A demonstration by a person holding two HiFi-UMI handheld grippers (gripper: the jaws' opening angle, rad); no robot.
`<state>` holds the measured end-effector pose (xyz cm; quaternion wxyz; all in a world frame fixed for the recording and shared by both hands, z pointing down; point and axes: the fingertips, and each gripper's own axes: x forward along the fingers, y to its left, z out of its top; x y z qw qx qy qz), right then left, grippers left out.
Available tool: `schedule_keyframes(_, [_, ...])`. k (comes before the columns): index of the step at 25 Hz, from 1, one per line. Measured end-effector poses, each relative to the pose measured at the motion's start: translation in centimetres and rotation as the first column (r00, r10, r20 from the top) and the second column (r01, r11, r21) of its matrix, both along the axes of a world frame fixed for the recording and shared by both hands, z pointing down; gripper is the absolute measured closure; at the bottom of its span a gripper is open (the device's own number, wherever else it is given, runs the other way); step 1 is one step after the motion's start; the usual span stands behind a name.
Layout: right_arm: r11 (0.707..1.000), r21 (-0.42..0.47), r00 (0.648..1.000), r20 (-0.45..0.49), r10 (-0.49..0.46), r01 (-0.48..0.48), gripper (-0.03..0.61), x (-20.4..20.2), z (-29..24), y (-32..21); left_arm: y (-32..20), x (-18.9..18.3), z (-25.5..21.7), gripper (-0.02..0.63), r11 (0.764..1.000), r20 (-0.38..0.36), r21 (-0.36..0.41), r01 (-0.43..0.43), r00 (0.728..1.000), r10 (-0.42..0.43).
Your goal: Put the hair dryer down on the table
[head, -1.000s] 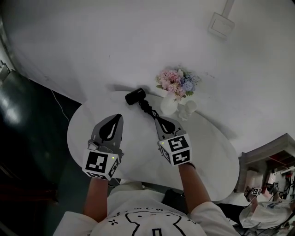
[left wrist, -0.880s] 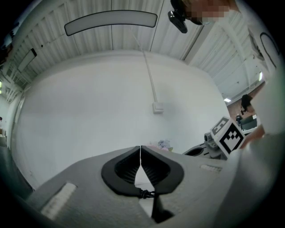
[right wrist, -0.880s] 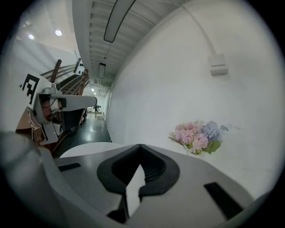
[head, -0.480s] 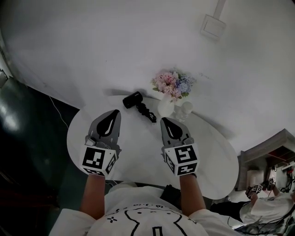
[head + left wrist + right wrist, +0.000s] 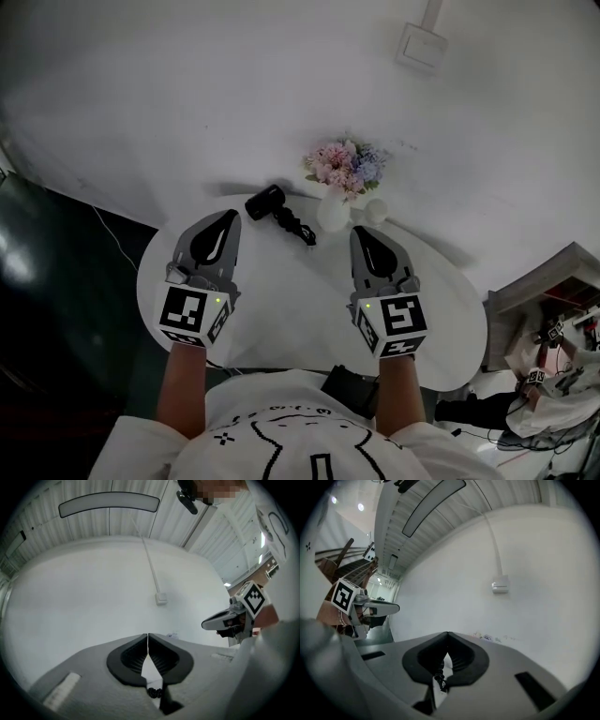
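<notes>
White wall [image 5: 187, 103] behind a round white table [image 5: 291, 291], seen from above the person's white shirt [image 5: 281, 450]. The left gripper [image 5: 231, 215] and right gripper [image 5: 361, 232], each with a marker cube at the wrist end, are held above the near half of the table, side by side and well apart. In each gripper view the jaws are clenched tip to tip, with nothing between them. Against the far edge of the table stands a white vase [image 5: 332, 212] of pink and blue flowers [image 5: 345, 165]. The black hair dryer [image 5: 264, 202] lies on the tabletop just left of the vase, clear of both grippers, its coiled cord [image 5: 298, 225] trailing toward the table's centre. A small wall box [image 5: 419, 47] is fixed high on the wall.
</notes>
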<state>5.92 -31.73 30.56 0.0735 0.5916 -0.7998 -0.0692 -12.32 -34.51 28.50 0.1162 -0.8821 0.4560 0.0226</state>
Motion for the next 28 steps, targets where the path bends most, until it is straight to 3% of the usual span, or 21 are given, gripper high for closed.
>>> schedule_keyframes(8, [0.995,0.085,0.998,-0.016,0.055,-0.054,0.580,-0.7,-3.5,0.7,-0.6,-1.2,-2.7,0.594,0.998,-0.003,0.054,-0.027,1.000,0.027])
schedule_keyframes(28, [0.992,0.072,0.995,-0.010,0.103,-0.102,0.581,-1.8,-3.1,1.4,-0.2,-2.4,-2.7,0.594,0.996,-0.044,0.069,-0.051,0.998,0.054])
